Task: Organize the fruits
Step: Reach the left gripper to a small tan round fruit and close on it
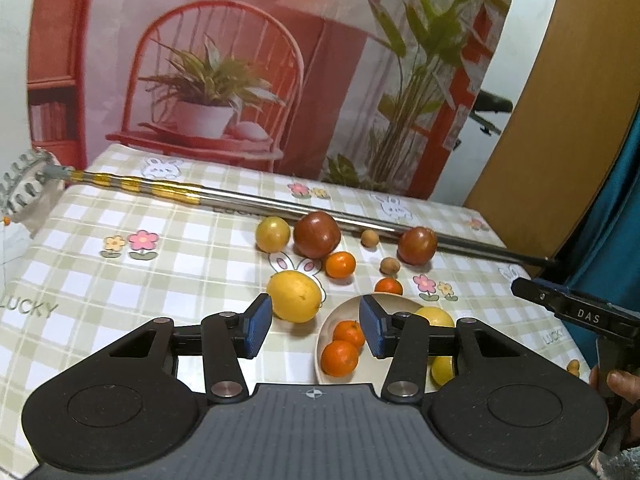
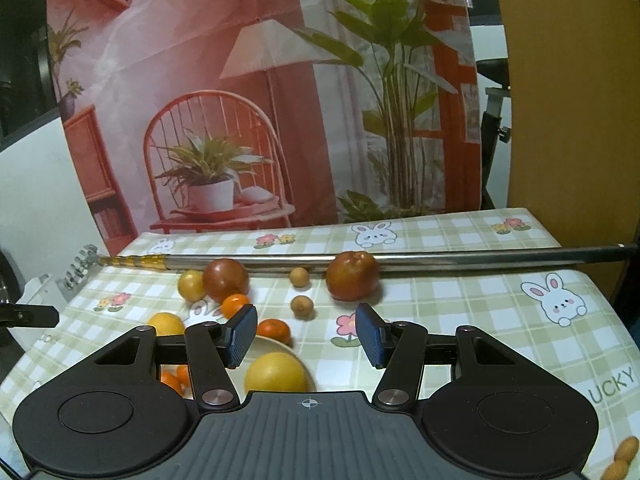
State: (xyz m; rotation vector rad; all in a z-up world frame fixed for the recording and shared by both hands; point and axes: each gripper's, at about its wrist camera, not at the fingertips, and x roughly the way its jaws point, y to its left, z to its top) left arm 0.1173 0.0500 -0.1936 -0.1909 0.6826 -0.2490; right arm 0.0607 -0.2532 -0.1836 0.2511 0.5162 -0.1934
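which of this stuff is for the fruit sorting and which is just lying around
Job: bowl with oranges and a lemon; loose lemon, tomatoes, small oranges, brown fruits.

Lying about: metal pole, backdrop.

A printed red-toned fabric backdrop (image 2: 256, 92) showing a chair, lamp and plants is hung behind the green-checked bench (image 2: 460, 312); a tan wooden panel (image 2: 560, 80) is seen at the right.

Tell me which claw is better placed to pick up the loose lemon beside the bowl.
Left. The left claw is open, with the lemon just ahead of its left finger; the right claw sits farther right.
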